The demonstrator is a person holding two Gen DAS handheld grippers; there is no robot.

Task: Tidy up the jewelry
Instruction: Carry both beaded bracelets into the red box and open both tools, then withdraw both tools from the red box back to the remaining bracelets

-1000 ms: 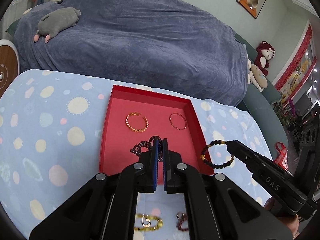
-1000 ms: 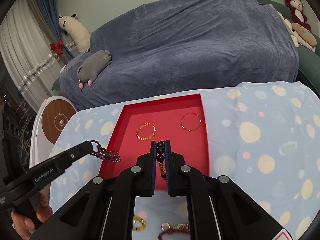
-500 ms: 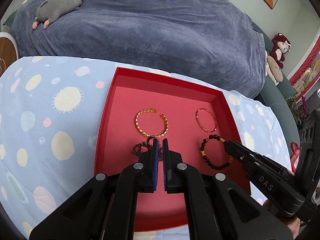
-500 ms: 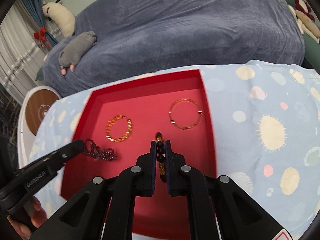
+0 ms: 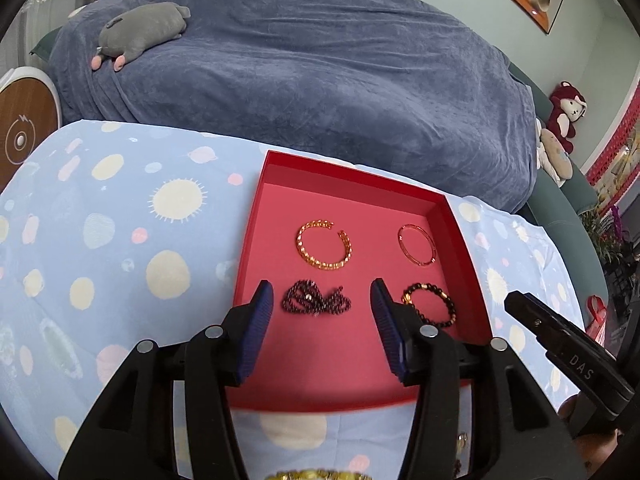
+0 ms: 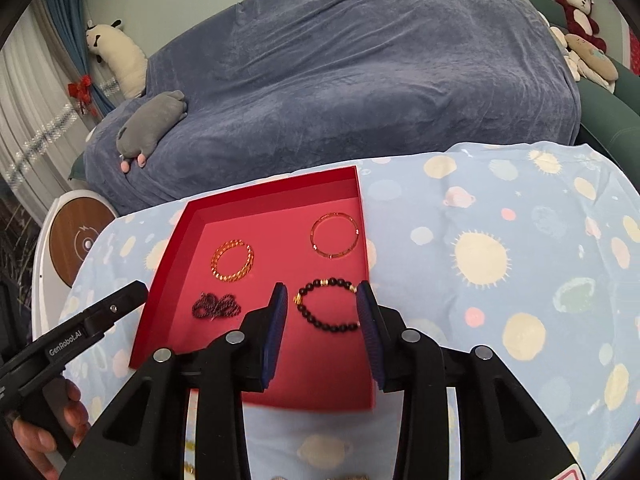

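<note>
A red tray (image 5: 249,248) (image 6: 176,248) lies on the spotted blue tablecloth and holds several bracelets. My left gripper (image 5: 322,291) hangs low over its near left part, jaws opening. The dark purple bead bracelet (image 5: 316,303) (image 6: 216,307) lies bunched on the tray floor between the fingers, untouched by the pads. My right gripper (image 6: 322,293) is over the near right part, jaws also opening. The black bead bracelet (image 6: 308,314) (image 5: 450,308) lies flat between its fingers, free of the pads. A gold chain bracelet (image 5: 320,266) and a thin rose-gold bangle (image 5: 420,264) lie farther back.
More jewelry, among it yellow beads (image 5: 312,474), lies on the cloth at the near edge, partly hidden under the grippers. A sofa under a blue blanket (image 5: 320,80) with a grey plush (image 5: 144,28) stands behind the table. A round wood-topped stand (image 6: 80,240) is at the left.
Both grippers came down over the tray and their jaws opened. The purple bracelet and the black bead bracelet, held before, now lie on the tray floor.
</note>
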